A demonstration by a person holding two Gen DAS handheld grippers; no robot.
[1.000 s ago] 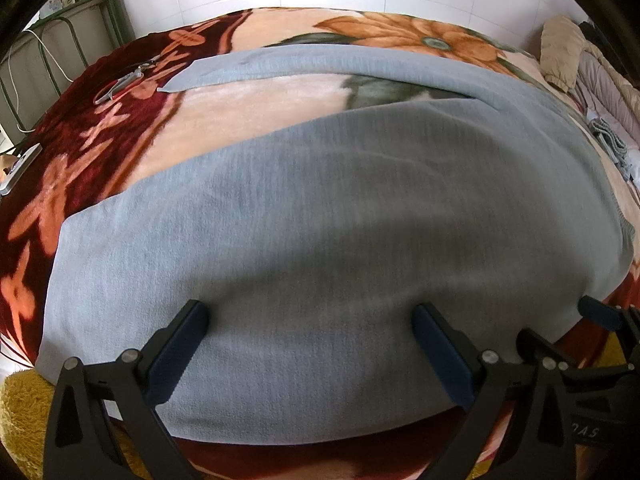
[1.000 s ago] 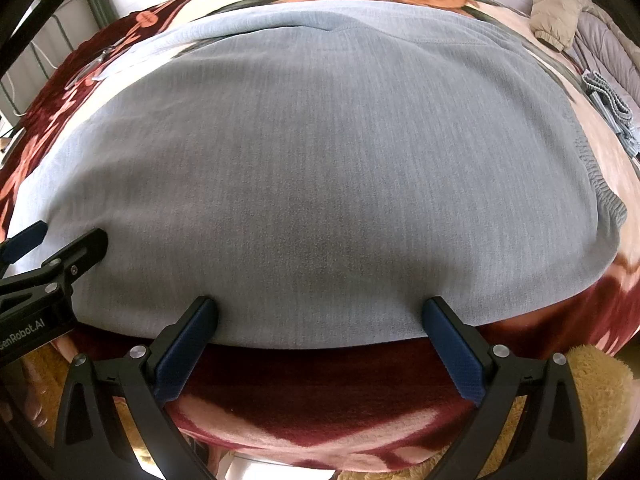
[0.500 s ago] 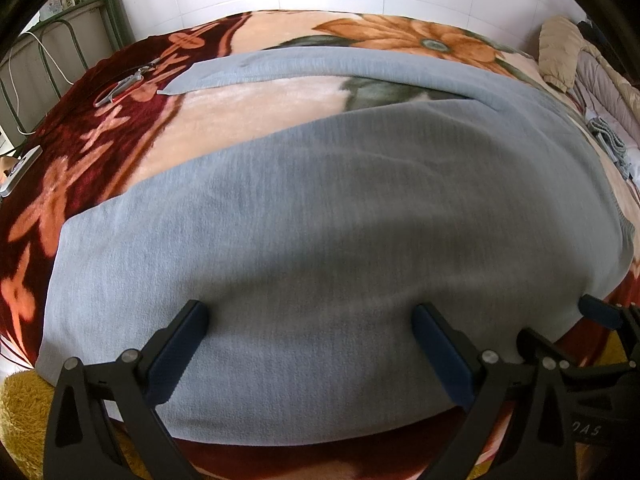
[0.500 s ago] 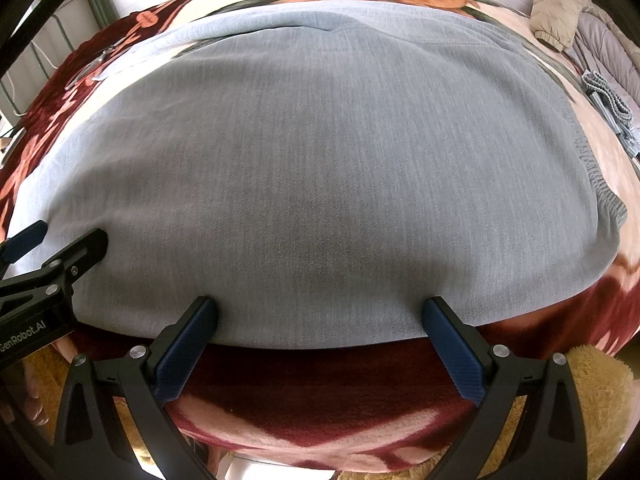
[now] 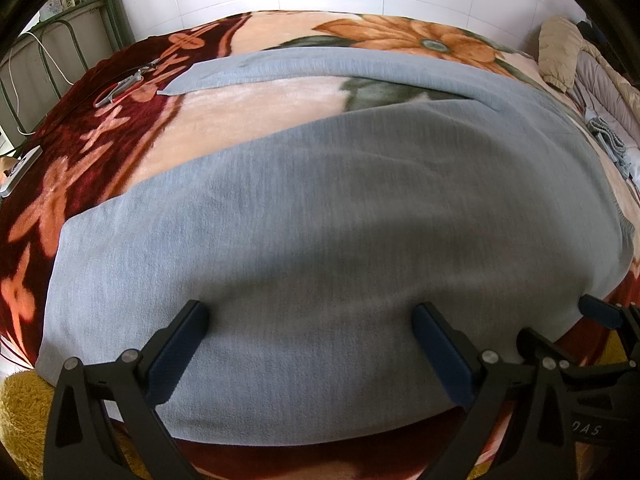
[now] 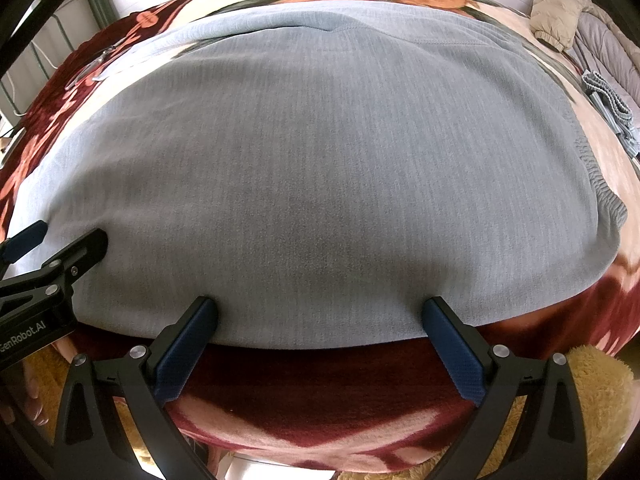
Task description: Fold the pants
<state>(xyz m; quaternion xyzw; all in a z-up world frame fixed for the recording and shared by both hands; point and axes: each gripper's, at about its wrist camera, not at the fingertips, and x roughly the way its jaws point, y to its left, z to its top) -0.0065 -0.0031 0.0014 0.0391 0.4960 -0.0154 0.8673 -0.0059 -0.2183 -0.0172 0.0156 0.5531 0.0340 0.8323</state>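
Pants (image 5: 320, 220) lie flat beneath both grippers' spread fingers; only the right view shows their waistband (image 6: 596, 184).

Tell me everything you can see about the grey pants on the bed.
The grey pants are of a soft, finely ribbed knit and lie flat on the floral blanket. A gathered elastic waistband is at the right; two legs spread apart toward the left, the far one thinner in view. Both open grippers, left and right, stand at the near edge without gripping it.
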